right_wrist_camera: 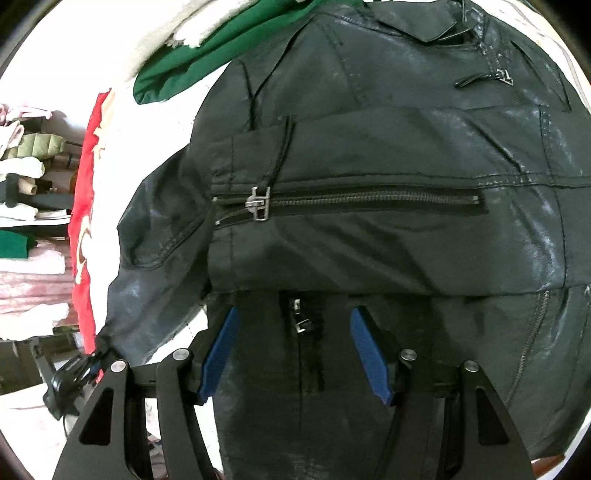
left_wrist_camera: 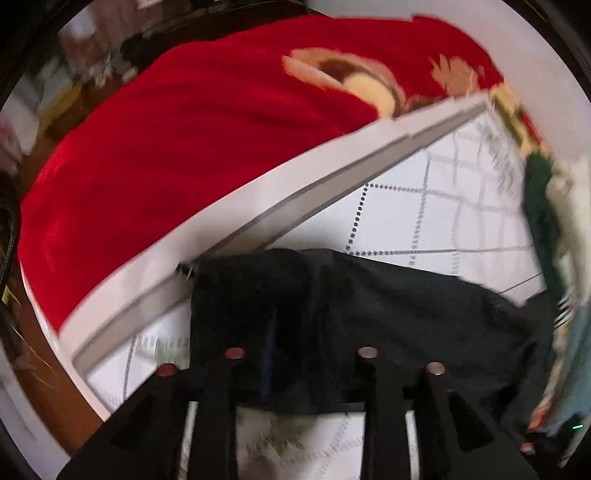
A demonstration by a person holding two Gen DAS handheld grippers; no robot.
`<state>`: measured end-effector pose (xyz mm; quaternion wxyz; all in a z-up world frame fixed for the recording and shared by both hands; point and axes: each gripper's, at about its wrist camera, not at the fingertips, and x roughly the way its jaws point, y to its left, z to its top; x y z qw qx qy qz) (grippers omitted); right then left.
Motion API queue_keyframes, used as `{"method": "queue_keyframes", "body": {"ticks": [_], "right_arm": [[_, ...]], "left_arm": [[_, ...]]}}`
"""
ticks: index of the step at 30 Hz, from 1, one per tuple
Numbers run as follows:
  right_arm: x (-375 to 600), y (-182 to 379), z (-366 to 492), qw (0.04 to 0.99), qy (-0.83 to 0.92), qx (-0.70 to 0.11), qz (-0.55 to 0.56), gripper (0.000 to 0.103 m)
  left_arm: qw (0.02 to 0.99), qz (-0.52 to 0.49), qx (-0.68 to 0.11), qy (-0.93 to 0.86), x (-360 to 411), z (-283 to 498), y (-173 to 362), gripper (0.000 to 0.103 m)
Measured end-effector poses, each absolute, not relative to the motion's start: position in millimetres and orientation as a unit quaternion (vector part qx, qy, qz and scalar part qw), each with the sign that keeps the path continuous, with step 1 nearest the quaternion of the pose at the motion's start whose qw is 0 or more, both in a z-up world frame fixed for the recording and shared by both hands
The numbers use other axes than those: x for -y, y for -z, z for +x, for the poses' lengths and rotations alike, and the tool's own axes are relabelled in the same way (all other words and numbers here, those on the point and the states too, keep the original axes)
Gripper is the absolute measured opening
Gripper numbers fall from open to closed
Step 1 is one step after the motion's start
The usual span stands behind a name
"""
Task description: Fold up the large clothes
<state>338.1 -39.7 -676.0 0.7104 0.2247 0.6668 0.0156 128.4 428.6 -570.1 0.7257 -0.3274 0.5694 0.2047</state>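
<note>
A: Writing, brands, labels: nothing legible in either view; the left view is motion-blurred.

B: Item one?

A: Jacket [right_wrist_camera: 388, 229], black leather, spread flat under the right gripper [right_wrist_camera: 295, 354]. Chest zip [right_wrist_camera: 369, 201] runs crosswise, pull at its left end; collar at the top edge. Right fingers [right_wrist_camera: 221, 350] stand wide apart above it, blue pads showing, gripping nothing.

B: Left side?

A: Left gripper [left_wrist_camera: 299, 332] is buried in black fabric [left_wrist_camera: 332, 314], apparently the jacket's edge. The cloth drapes over the fingers, so I cannot tell how they are set.

B: Surroundings?

A: Quilted white surface [left_wrist_camera: 424, 206] with dotted stitch lines beneath the cloth, bounded by a white edge [left_wrist_camera: 258, 206]. Red blanket [left_wrist_camera: 177, 147] with a tan and brown figure beyond that edge. Green garment [right_wrist_camera: 192, 62] and white fleece [right_wrist_camera: 177, 26] touching the jacket's upper left shoulder. Folded clothes pile [right_wrist_camera: 29, 155] at far left.

B: Room to move?

A: Bare quilt shows left of the sleeve [right_wrist_camera: 147, 236]; the jacket fills the rest of the right view.
</note>
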Motion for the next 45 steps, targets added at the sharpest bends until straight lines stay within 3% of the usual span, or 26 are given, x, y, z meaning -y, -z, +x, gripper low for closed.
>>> {"method": "queue_keyframes", "body": {"ticks": [1, 3, 10, 15, 17, 18, 19, 21, 29, 35, 41, 45], "right_arm": [[38, 676, 338, 0.709, -0.017, -0.668, 0.226, 0.065], [36, 677, 337, 0.704, -0.017, -0.672, 0.229, 0.065], [41, 686, 330, 0.687, -0.010, -0.684, 0.246, 0.065], [47, 692, 330, 0.683, -0.003, -0.684, 0.255, 0.065], [48, 693, 332, 0.684, 0.000, -0.684, 0.254, 0.065], [48, 694, 333, 0.683, 0.002, -0.685, 0.253, 0.065], [48, 694, 334, 0.683, 0.004, -0.686, 0.252, 0.065], [46, 691, 336, 0.688, 0.011, -0.685, 0.240, 0.065], [30, 643, 350, 0.768, 0.038, -0.625, 0.133, 0.065], [19, 713, 383, 0.717, 0.017, -0.688, 0.108, 0.065], [72, 680, 369, 0.710, -0.024, -0.672, 0.208, 0.065], [148, 653, 335, 0.715, 0.004, -0.653, 0.249, 0.065]], "left_arm": [[0.724, -0.350, -0.558, -0.203, -430, 118, 564, 0.067], [0.711, -0.402, -0.536, -0.214, -435, 98, 557, 0.093], [0.637, -0.572, -0.468, -0.218, -399, 71, 612, 0.093], [0.675, -0.535, -0.431, -0.268, -390, 110, 618, 0.093], [0.690, -0.510, -0.427, -0.286, -390, 128, 614, 0.086], [0.696, -0.495, -0.425, -0.299, -392, 135, 611, 0.056], [0.700, -0.473, -0.432, -0.317, -395, 142, 608, 0.018], [0.706, -0.456, -0.439, -0.318, -401, 151, 605, 0.010], [0.811, -0.328, -0.386, -0.291, -380, 156, 497, 0.003], [0.855, -0.249, -0.370, -0.265, -336, 171, 444, 0.002], [0.893, -0.192, -0.363, -0.184, -250, 221, 404, 0.002], [0.916, -0.149, -0.363, -0.085, -151, 251, 388, 0.002]]}}
